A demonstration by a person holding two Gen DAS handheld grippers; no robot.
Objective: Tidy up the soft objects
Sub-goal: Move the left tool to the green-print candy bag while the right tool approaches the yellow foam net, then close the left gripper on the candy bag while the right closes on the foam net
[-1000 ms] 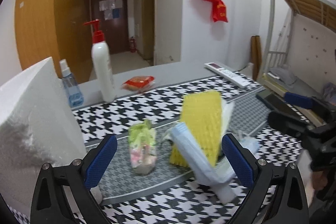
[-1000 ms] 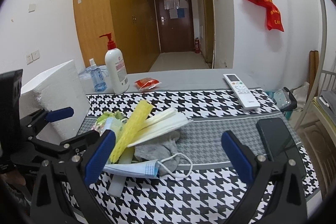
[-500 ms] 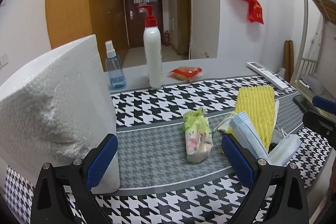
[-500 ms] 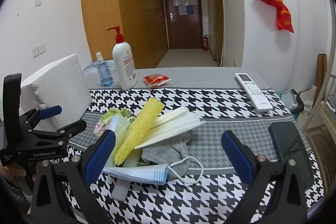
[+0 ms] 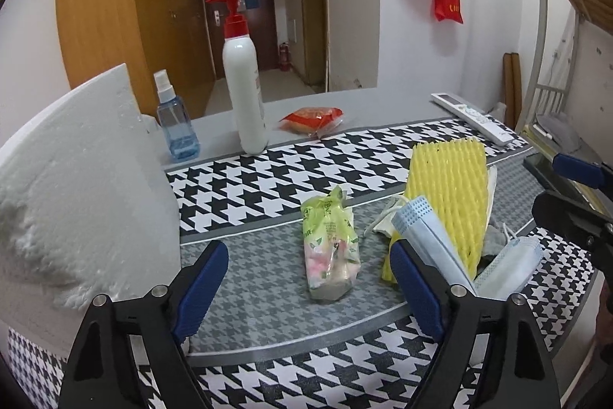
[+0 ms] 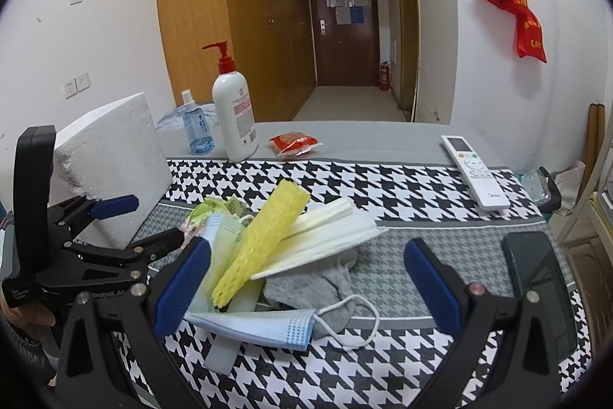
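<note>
A pile of soft things lies on the houndstooth cloth: a yellow foam net sleeve (image 5: 446, 194) (image 6: 260, 244), blue face masks (image 5: 429, 240) (image 6: 260, 326), white masks (image 6: 329, 232), a grey sock (image 6: 318, 288). A green tissue pack (image 5: 331, 242) lies just left of the pile. My left gripper (image 5: 306, 286) is open and empty, hovering in front of the tissue pack; it also shows in the right wrist view (image 6: 126, 221). My right gripper (image 6: 306, 278) is open and empty, low over the sock and masks.
A white foam block (image 5: 76, 186) stands at the left. A pump bottle (image 5: 245, 98), a blue spray bottle (image 5: 176, 125) and a red snack packet (image 5: 312, 115) stand at the back. A remote (image 6: 475, 171) and a phone (image 6: 536, 271) lie at the right.
My left gripper swung left and then partly back, so the tissue pack now sits between its fingers. My right gripper moved slightly closer to the pile. Nothing was taken hold of.
</note>
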